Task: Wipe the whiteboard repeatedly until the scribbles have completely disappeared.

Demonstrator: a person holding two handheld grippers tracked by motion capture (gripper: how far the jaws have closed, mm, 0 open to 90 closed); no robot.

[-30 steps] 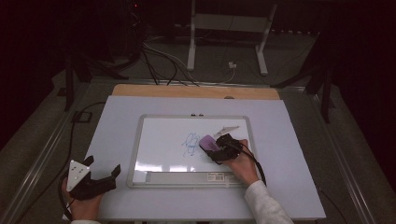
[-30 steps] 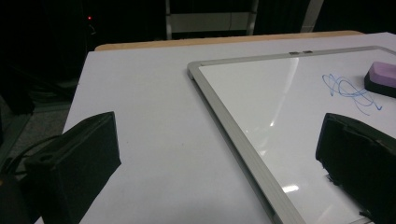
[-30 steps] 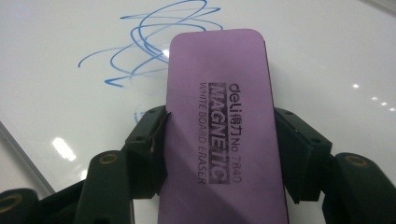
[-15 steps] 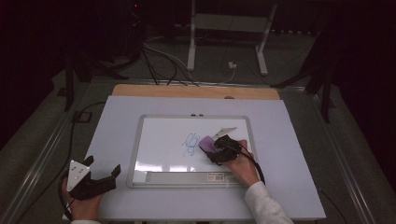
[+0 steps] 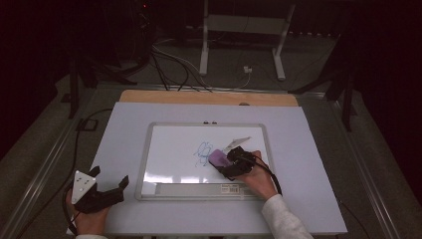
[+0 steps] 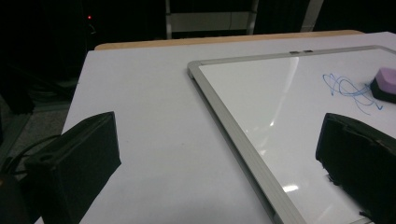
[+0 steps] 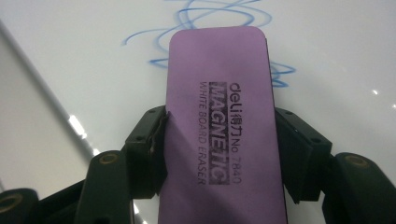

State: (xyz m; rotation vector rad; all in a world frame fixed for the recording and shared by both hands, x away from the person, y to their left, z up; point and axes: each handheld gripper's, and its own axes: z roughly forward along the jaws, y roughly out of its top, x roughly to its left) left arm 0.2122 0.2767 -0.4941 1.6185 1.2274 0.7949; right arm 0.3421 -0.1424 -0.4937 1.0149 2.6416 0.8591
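A white whiteboard in a silver frame lies on the table, with a blue scribble near its middle. My right gripper is shut on a purple whiteboard eraser, which lies flat on the board at the scribble's right edge. In the right gripper view the eraser is clamped by its long sides between the black jaws, and the scribble lies just beyond its tip. My left gripper rests at the table's front left, open with nothing between its fingers. Its own view shows the board and the eraser.
The board lies on a pale grey table top with a wooden strip along the far edge. Cables and a white stand's legs are on the dark floor beyond. A cable trails off the table's left side.
The right gripper with the eraser has shifted slightly toward the board's near edge. The left gripper has stayed where it was.
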